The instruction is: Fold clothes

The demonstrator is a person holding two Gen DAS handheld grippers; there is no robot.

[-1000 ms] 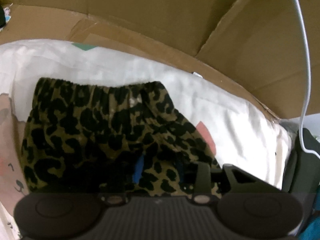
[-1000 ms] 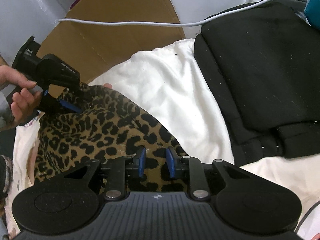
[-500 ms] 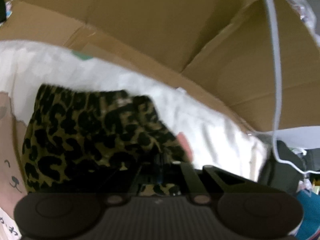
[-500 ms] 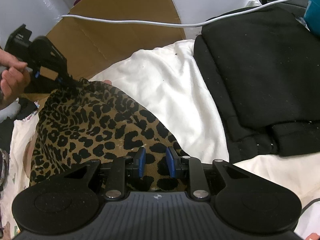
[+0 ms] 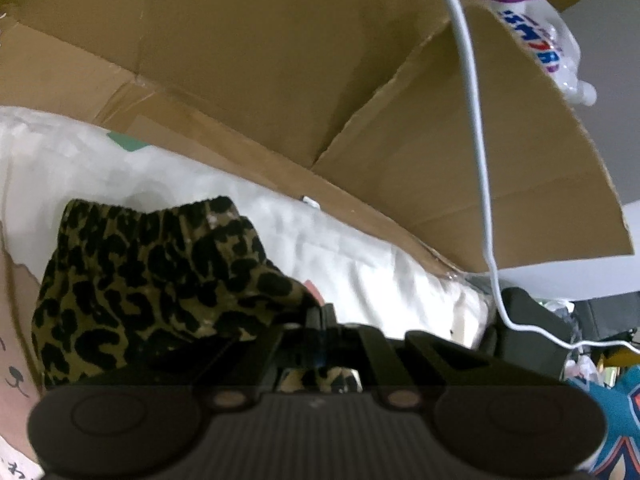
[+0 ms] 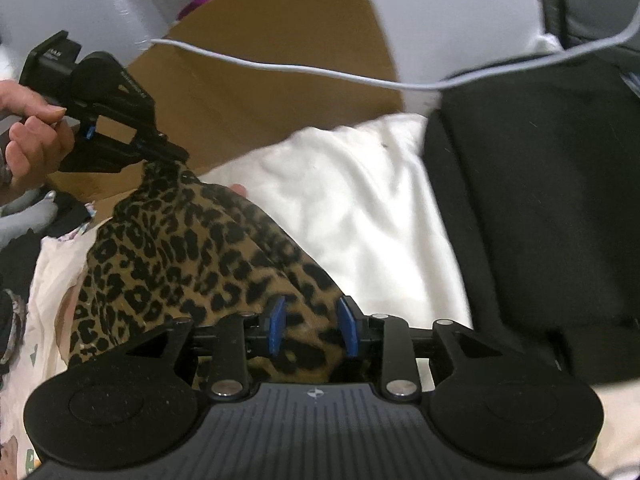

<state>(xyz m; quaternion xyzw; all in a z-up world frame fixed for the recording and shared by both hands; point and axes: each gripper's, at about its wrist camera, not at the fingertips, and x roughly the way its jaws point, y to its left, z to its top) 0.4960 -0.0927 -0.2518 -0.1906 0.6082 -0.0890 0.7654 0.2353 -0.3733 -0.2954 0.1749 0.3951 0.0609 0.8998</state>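
Pinching the leopard-print shorts (image 6: 192, 256), left tool (image 6: 176, 156) is clamped; right tool (image 6: 314, 330) just widened around them.

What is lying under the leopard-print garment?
The leopard-print garment rests on a white sheet, which shows all around it. A pink patch on the sheet peeks out at its edge. Whatever lies directly beneath the fabric is covered.

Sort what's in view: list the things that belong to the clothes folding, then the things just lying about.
Part of the job:
- leopard-print garment
- left hand-held gripper, shut on the garment's edge
- right hand-held gripper, jaws just opening, garment between them
- white bedding under it

Lying about:
- cardboard box
- white cable
- black folded garment
- printed plastic pack
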